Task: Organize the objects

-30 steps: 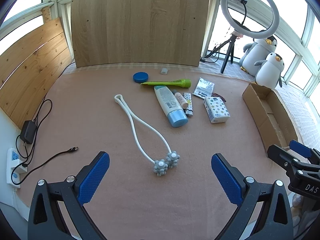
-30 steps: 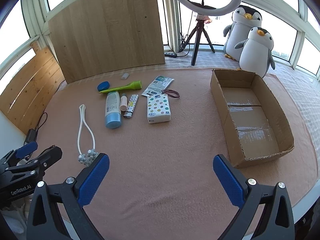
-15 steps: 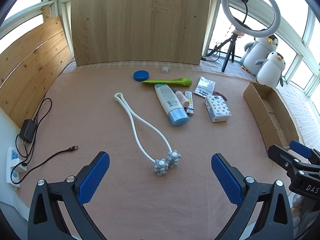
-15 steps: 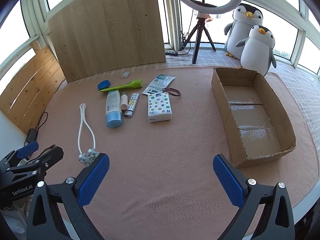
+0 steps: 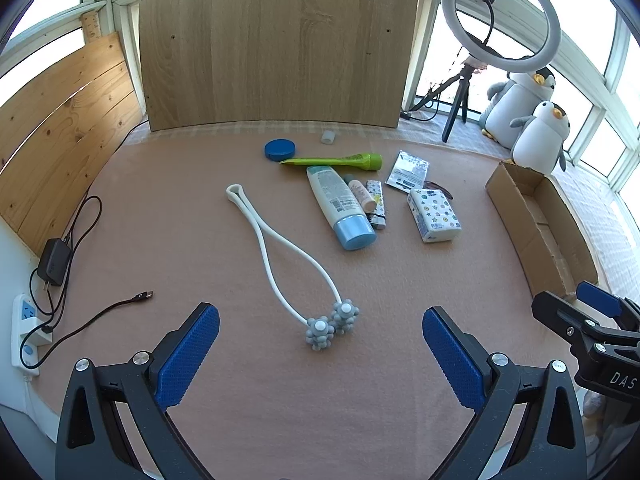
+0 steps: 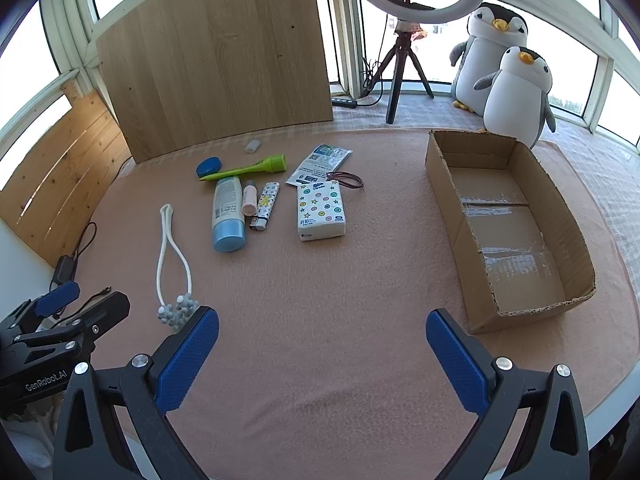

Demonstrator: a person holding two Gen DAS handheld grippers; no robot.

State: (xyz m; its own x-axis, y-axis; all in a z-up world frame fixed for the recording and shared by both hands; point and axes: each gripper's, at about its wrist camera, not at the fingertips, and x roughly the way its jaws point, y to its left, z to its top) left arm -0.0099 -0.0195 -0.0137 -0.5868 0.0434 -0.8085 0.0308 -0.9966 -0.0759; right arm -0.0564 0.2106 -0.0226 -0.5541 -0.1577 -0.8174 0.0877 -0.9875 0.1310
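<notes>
Loose items lie on the pink mat: a white massager with grey studded balls (image 5: 328,324) (image 6: 178,312), a blue-capped bottle (image 5: 340,204) (image 6: 228,212), a green tube (image 5: 336,160) (image 6: 256,166), a blue round tin (image 5: 279,149), a lighter (image 6: 266,206), a tissue pack (image 5: 434,216) (image 6: 321,211) and a foil sachet (image 6: 320,162). An empty cardboard box (image 6: 508,224) (image 5: 540,224) sits to the right. My left gripper (image 5: 320,356) hovers open just short of the massager balls. My right gripper (image 6: 322,360) is open over bare mat, left of the box's near corner.
A wooden board (image 5: 276,44) leans at the back, wood panels (image 5: 56,128) on the left. A charger, cable (image 5: 100,312) and power strip (image 5: 26,328) lie at the left edge. A ring light on a tripod (image 6: 404,60) and two plush penguins (image 6: 516,92) stand behind the box.
Both views have shifted slightly; the objects sit a little lower in frame, so both grippers tilted or drew back a touch. Nothing on the mat has moved.
</notes>
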